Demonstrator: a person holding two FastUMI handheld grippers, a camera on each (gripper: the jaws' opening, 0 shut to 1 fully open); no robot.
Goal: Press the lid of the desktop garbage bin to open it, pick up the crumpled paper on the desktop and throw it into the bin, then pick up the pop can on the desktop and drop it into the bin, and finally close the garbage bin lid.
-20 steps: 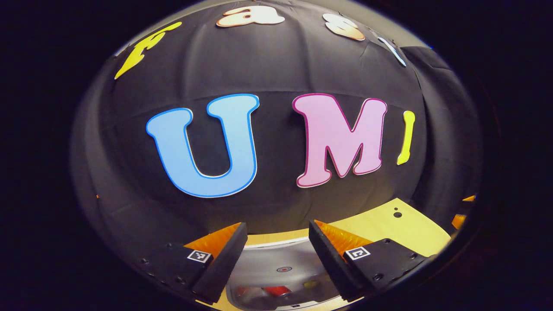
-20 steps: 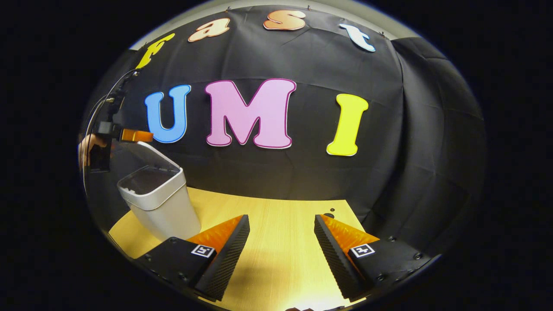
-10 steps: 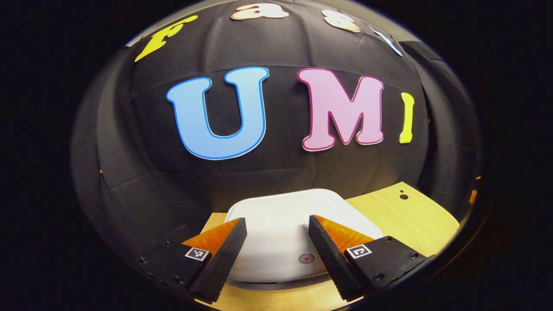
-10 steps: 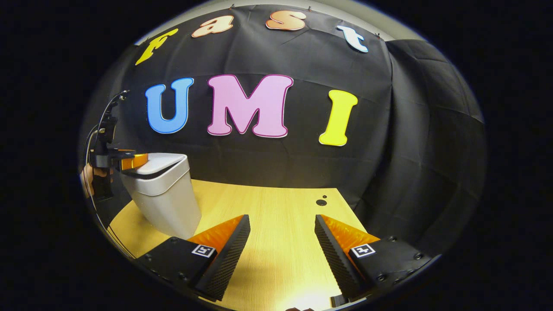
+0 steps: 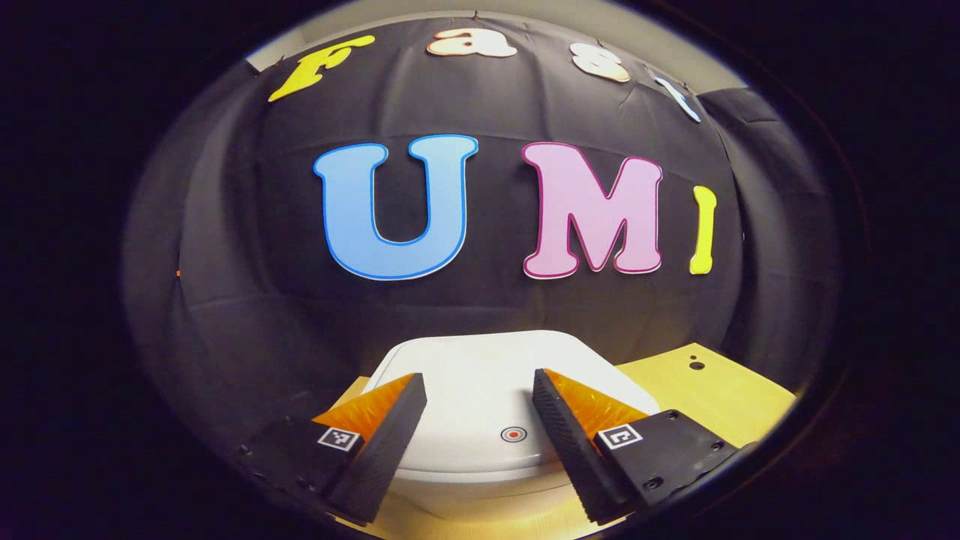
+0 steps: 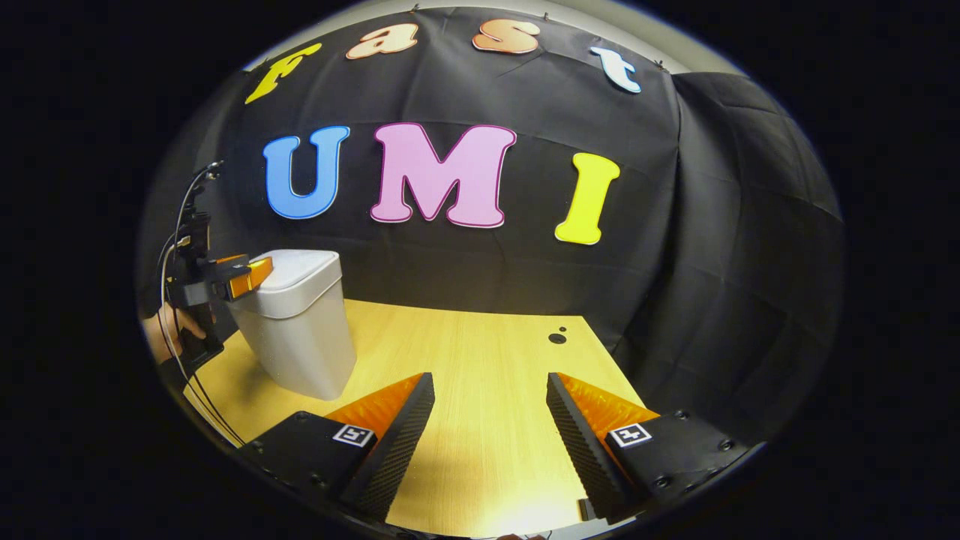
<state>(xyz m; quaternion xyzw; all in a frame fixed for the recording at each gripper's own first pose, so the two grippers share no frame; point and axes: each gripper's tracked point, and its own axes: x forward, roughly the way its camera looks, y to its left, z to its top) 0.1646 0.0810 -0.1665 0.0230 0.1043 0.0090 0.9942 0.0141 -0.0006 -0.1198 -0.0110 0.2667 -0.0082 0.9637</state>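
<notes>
Left claw (image 5: pixel 478 390) open over lid (image 5: pixel 480 360) — white, shut.

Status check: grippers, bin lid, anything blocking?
Left gripper open, above the bin lid. Right gripper open, empty, over bare desktop. Lid down on the bin. No obstruction seen.

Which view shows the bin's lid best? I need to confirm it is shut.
The left gripper view: the lid lies close below the open left gripper, flat on the bin. The right gripper view shows the bin farther off, side-on, its lid down.
</notes>
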